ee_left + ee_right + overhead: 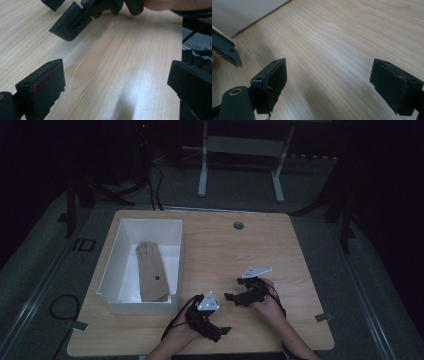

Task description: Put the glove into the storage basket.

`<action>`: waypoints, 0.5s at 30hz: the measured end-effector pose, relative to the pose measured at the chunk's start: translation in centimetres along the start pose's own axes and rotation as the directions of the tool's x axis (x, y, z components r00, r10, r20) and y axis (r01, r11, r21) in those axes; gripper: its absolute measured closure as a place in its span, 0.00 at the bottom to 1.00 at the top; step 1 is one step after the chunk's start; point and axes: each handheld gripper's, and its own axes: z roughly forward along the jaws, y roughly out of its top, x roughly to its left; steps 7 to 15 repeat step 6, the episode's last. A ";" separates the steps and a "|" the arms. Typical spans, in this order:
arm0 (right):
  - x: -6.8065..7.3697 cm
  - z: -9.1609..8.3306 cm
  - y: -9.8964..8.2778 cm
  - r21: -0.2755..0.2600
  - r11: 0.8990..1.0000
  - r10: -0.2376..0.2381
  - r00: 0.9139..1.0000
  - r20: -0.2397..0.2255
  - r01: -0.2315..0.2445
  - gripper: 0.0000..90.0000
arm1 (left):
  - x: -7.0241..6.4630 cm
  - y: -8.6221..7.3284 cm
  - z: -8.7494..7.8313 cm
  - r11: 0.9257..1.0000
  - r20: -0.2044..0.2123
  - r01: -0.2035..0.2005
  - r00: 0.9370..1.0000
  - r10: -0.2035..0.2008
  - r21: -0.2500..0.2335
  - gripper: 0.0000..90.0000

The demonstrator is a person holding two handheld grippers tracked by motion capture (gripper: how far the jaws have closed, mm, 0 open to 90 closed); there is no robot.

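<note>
A tan glove [151,271] lies flat inside a white bin [111,265] on the left half of the wooden table [250,250]. My left gripper [219,330] sits low near the front edge, just right of the bin's front corner. In the left gripper view it [115,87] is open over bare wood, with nothing between the jaws. My right gripper [233,298] hovers slightly farther back, pointing left toward the bin. The right gripper view shows it [333,85] open too, holding nothing. One of its jaws reaches into the top of the left gripper view.
The bin's white wall [242,12] stands close ahead of the right gripper. A round cable hole [238,225] is at the table's back edge. Bare wood spreads across the middle and right. A white desk frame [240,150] stands on the dim floor behind.
</note>
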 end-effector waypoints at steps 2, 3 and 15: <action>-0.1 0.0 -0.2 -0.001 1.000 0.002 1.000 -0.003 -0.002 0.16 | 0.0 -0.1 0.1 1.000 0.004 0.004 1.000 -0.004 0.004 0.02; -0.2 0.0 -0.2 -0.004 1.000 0.005 1.000 -0.005 -0.005 0.16 | 0.0 -0.2 0.1 1.000 0.005 0.003 1.000 -0.003 0.002 0.02; -0.3 0.1 -0.4 0.002 1.000 0.006 1.000 -0.004 -0.006 0.16 | 0.1 -0.2 0.1 1.000 0.005 0.013 1.000 -0.013 -0.005 0.02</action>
